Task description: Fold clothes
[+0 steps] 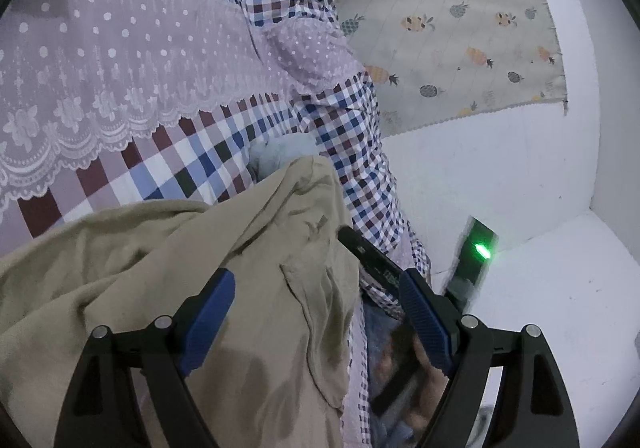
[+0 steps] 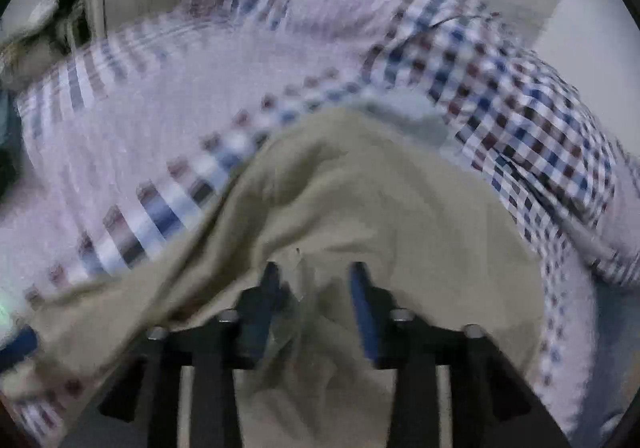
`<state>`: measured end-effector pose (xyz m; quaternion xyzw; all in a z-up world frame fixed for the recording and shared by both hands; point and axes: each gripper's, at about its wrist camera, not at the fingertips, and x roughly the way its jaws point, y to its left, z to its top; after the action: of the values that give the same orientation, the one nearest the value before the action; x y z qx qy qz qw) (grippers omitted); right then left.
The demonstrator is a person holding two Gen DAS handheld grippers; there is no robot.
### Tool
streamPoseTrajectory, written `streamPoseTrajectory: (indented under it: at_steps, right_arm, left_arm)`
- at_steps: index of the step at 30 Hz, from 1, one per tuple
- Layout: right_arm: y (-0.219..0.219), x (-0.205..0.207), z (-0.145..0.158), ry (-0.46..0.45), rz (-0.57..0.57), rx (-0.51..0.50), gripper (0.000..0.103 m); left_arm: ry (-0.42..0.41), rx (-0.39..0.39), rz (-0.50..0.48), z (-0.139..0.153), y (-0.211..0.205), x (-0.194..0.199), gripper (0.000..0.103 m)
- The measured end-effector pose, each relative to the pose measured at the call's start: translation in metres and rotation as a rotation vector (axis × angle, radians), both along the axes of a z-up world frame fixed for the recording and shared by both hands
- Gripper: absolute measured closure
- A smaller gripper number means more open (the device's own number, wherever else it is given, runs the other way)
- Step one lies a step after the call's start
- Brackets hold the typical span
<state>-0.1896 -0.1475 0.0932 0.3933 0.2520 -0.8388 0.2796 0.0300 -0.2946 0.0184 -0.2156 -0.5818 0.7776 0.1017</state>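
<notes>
Only blurred folds of beige garment (image 2: 360, 188) between right hand-held gripper (image 2: 316, 288) fingers.

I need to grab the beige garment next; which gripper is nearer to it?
Right. The right gripper has the beige garment bunched between its fingers; the left gripper is open just above it, apparently not gripping.

plain khaki garment (image 1: 168, 272), blue-maroon-white checked bedcover (image 1: 192, 164) with lilac polka-dot lace, pineapple-print cream mat (image 1: 460, 32)
</notes>
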Motion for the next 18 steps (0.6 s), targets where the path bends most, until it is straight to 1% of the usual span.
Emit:
streamPoseTrajectory:
  at_steps: [2, 4, 7, 10, 11, 13, 14, 16, 18]
  right_arm:
    - [0.010, 0.024, 0.010, 0.045, 0.032, -0.048, 0.054]
    - [0.011, 0.056, 0.009, 0.084, 0.135, -0.037, 0.054]
    - [0.004, 0.097, -0.006, 0.160, 0.267, 0.060, 0.055]
    - [-0.009, 0.111, -0.033, 0.180, 0.316, 0.180, 0.057]
    - [-0.011, 0.110, -0.040, 0.182, 0.310, 0.206, 0.060]
    - [-0.011, 0.102, -0.053, 0.179, 0.269, 0.239, 0.077]
    - [-0.010, 0.097, -0.055, 0.176, 0.249, 0.239, 0.093]
    - [-0.006, 0.098, -0.048, 0.186, 0.239, 0.208, 0.095]
    - [-0.008, 0.109, -0.035, 0.221, 0.253, 0.169, 0.096]
  left_arm:
    - [-0.002, -0.003, 0.001, 0.000, 0.002, 0.000, 0.016]
    - [-0.004, -0.006, 0.002, 0.000, 0.003, 0.001, 0.016]
    - [-0.008, -0.008, 0.004, 0.000, 0.004, 0.002, 0.017]
    - [-0.009, -0.016, 0.009, 0.000, 0.002, 0.003, 0.017]
    - [-0.009, -0.017, 0.012, 0.000, 0.001, 0.004, 0.017]
    - [-0.010, -0.014, 0.017, 0.000, -0.001, 0.004, 0.016]
    - [-0.011, -0.010, 0.019, 0.000, -0.002, 0.004, 0.016]
    - [-0.010, -0.008, 0.025, -0.001, -0.003, 0.004, 0.016]
    - [-0.013, -0.018, 0.029, -0.001, -0.002, 0.002, 0.016]
